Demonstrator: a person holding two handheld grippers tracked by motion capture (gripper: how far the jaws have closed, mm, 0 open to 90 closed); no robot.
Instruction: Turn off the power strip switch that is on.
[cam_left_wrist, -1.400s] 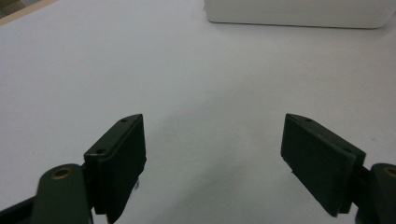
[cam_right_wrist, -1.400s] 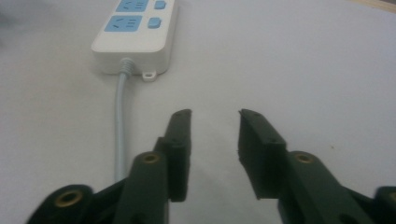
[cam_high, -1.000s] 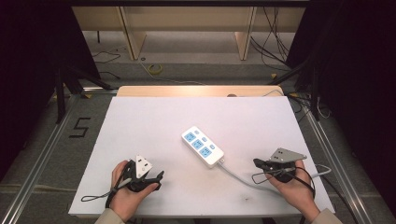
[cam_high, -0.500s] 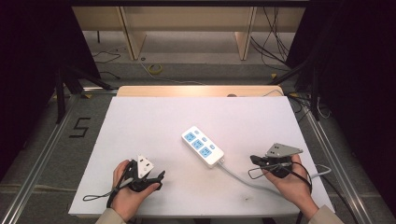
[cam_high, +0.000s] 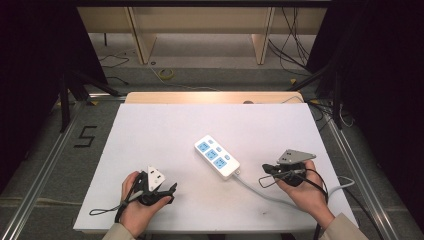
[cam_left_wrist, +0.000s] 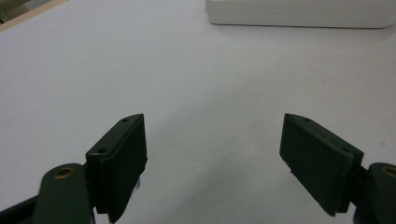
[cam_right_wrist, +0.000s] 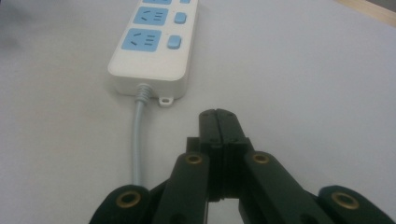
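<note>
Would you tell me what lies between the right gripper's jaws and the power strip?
Bare white table, seen in the right gripper view. The strip's grey cord runs just beside that stretch, alongside the right gripper, up to the power strip.

- Place: a lab or recording studio, not a home.
- White table (cam_high: 165, 130) stands alone, framed by metal rails (cam_high: 45, 165) on the floor.
- Black curtains (cam_high: 40, 45) hang on both sides, shutting off the space.
- Loose cables (cam_high: 292, 35) trail across the grey floor (cam_high: 210, 77) behind the table.
- A black "5" (cam_high: 85, 136) is marked on the floor left of the table.
- Plain wooden bench legs (cam_high: 141, 37) stand at the back.
</note>
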